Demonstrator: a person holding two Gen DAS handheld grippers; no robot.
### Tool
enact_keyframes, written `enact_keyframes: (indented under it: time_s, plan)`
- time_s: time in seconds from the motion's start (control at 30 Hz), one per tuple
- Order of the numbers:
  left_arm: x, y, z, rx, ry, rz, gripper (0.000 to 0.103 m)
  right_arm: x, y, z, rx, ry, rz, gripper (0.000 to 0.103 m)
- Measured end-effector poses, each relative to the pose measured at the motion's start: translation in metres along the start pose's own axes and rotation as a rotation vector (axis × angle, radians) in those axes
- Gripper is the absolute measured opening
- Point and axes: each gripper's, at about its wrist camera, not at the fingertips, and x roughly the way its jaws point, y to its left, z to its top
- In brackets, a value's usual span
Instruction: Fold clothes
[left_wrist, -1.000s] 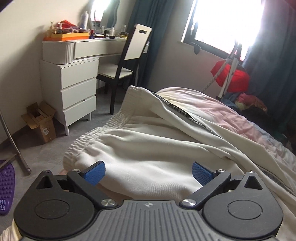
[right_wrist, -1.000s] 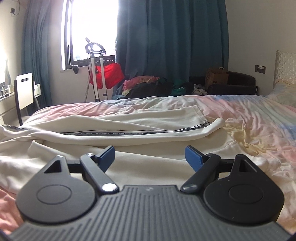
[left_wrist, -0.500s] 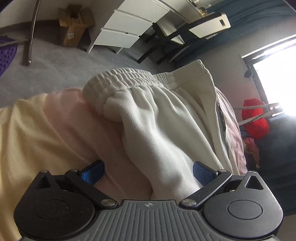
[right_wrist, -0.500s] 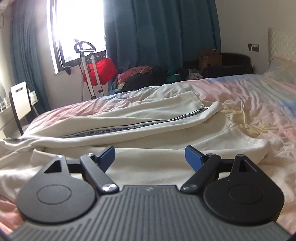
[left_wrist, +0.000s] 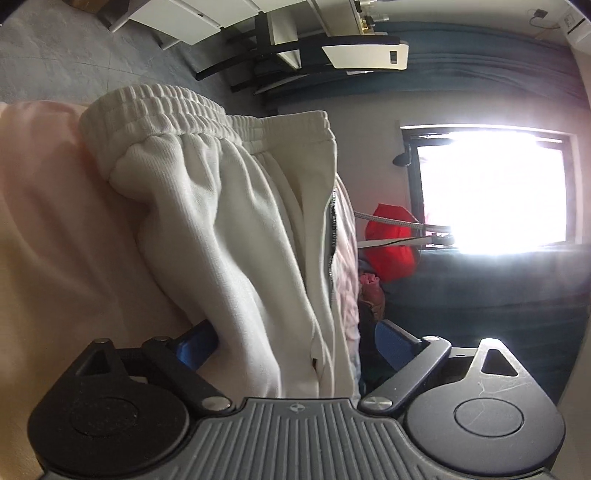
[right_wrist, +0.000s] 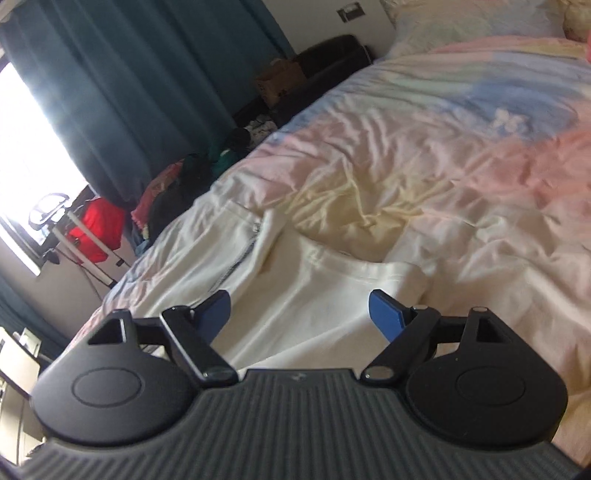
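1. Straddling the waist end of the cream trousers (left_wrist: 236, 236), our left gripper (left_wrist: 291, 345) has its jaws wide apart; we should close on every layer at 6 o'clock.
2. Our right gripper (right_wrist: 299, 308) hovers spread over the leg hem (right_wrist: 402, 275), gripping nothing; pinch near the corner at 1 o'clock.
3. These trousers lie along the pastel bedsheet (right_wrist: 461, 155): thick, ribbed, elastic waistband (left_wrist: 173, 107), dark side stripe (left_wrist: 332, 229).

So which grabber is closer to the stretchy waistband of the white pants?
Left. The left gripper straddles the cream cotton trousers just below their ribbed elastic waistband; the right gripper is over the leg end.
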Motion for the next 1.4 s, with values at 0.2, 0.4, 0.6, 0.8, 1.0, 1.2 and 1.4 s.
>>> enact_keyframes:
  time_s: [0.2,0.4,0.6,0.8,1.0,1.2,1.4]
  plan:
    - [0.015,0.013,0.011,0.016,-0.009,0.135,0.057,0.025,-0.062,-0.012,0.282,0.1,-0.034,0.072]
    - [0.018,0.023,0.019,-0.044,-0.041,0.132,0.046,0.055,-0.074,-0.024,0.413,0.142,-0.031,0.071]
    - [0.015,0.028,0.022,-0.064,-0.071,0.107,0.018,0.078,-0.051,-0.023,0.315,0.145,0.081,0.018]
    - [0.0,0.004,0.015,0.051,-0.13,0.071,0.012,0.052,-0.032,-0.012,0.253,-0.005,0.098,0.008]
    - [-0.033,-0.054,-0.007,0.248,-0.208,0.0,0.011,0.009,-0.007,0.012,0.222,-0.138,0.193,0.007]
    - [0.007,-0.129,0.019,0.332,-0.211,-0.016,0.011,0.045,0.045,0.066,0.123,-0.139,0.172,0.007]
    - [0.128,-0.197,0.046,0.477,-0.216,0.059,0.011,0.142,0.147,0.103,-0.024,-0.166,0.103,0.007]
